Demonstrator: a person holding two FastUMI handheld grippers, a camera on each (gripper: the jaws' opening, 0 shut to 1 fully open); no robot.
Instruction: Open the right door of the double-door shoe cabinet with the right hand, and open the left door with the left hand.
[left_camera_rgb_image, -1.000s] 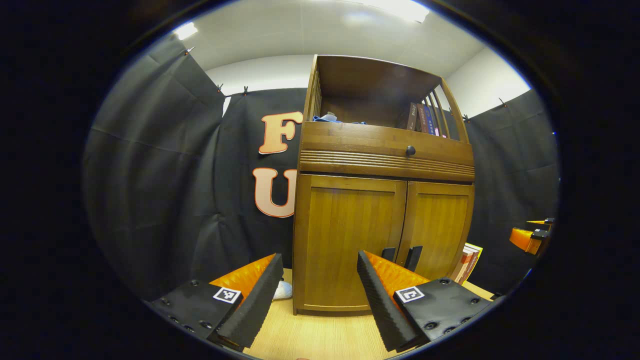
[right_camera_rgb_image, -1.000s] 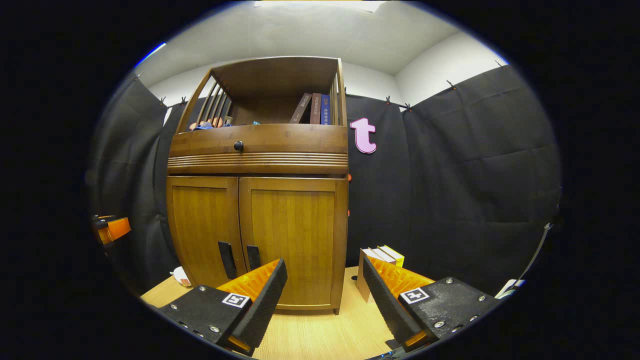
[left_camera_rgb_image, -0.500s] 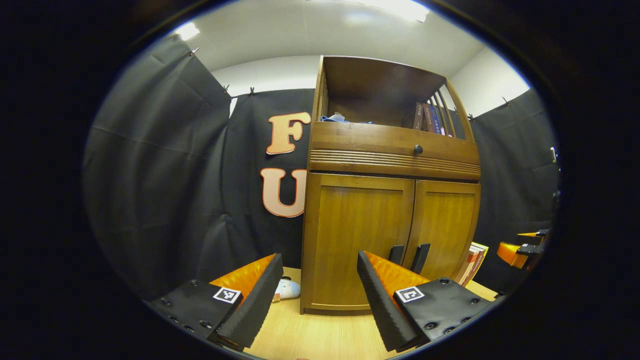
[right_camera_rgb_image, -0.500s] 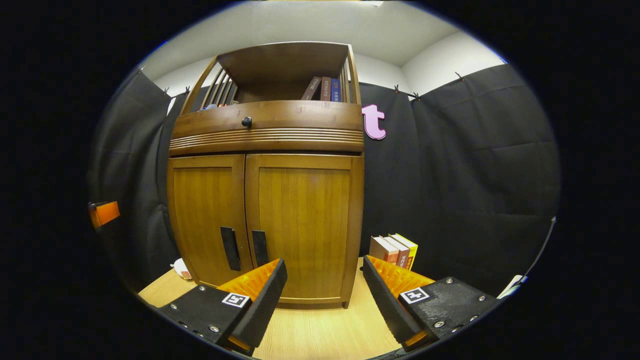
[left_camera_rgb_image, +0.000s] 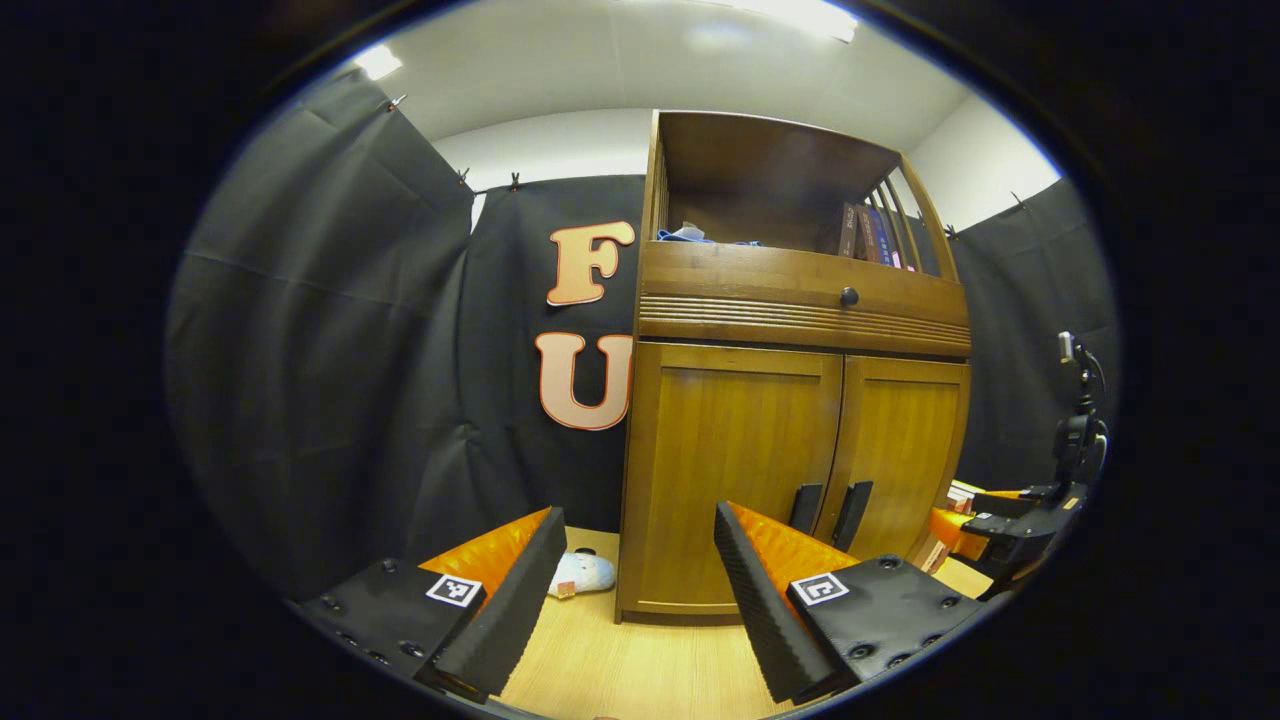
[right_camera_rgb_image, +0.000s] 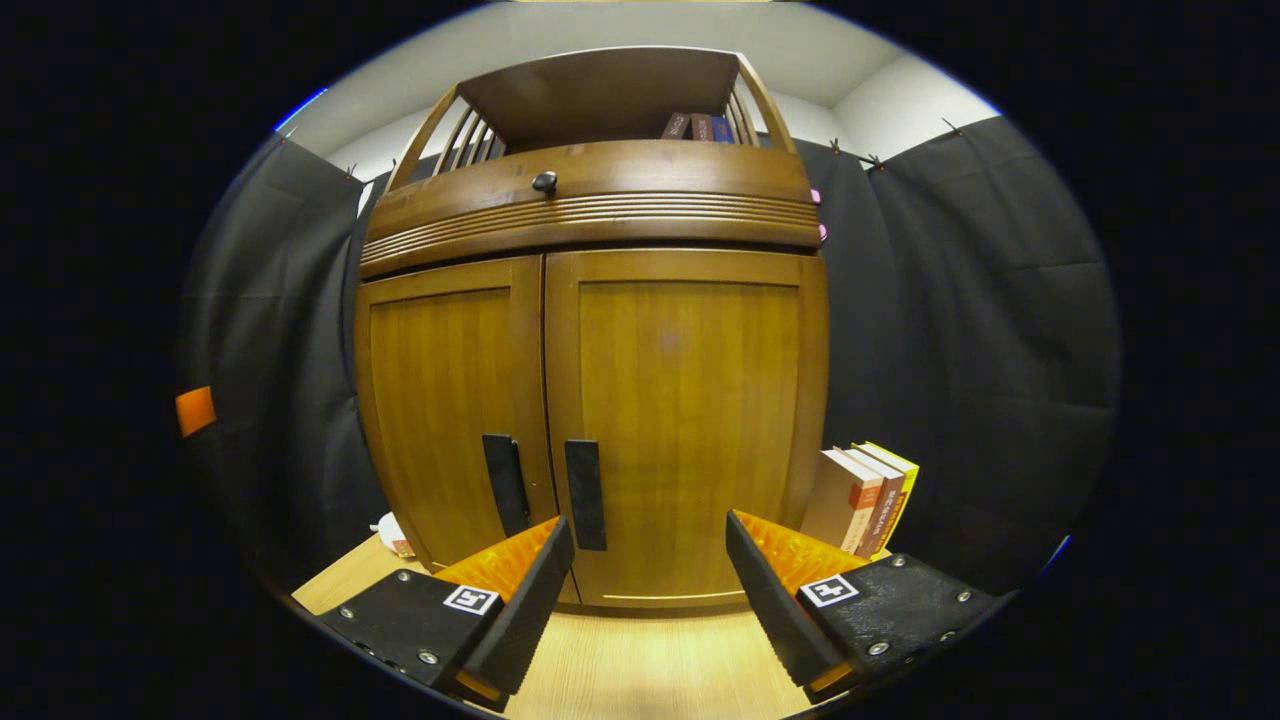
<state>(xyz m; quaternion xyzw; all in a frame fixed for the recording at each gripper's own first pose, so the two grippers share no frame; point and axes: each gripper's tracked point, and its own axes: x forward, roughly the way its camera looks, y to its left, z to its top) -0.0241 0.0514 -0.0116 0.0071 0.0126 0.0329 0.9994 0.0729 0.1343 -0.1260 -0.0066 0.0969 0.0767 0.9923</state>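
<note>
In front of the shoe cabinet (right_camera_rgb_image: 590, 330), the right gripper (right_camera_rgb_image: 648, 585) has been brought closer, fingers spread and empty, near the right door handle (right_camera_rgb_image: 586, 495); the left gripper (left_camera_rgb_image: 640, 590) is held open farther back; both doors remain shut.

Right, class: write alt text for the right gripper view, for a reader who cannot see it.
An open gripper faces a wooden cabinet with both doors shut, two dark handles at the centre seam. Books stand on the floor to its right.
</note>
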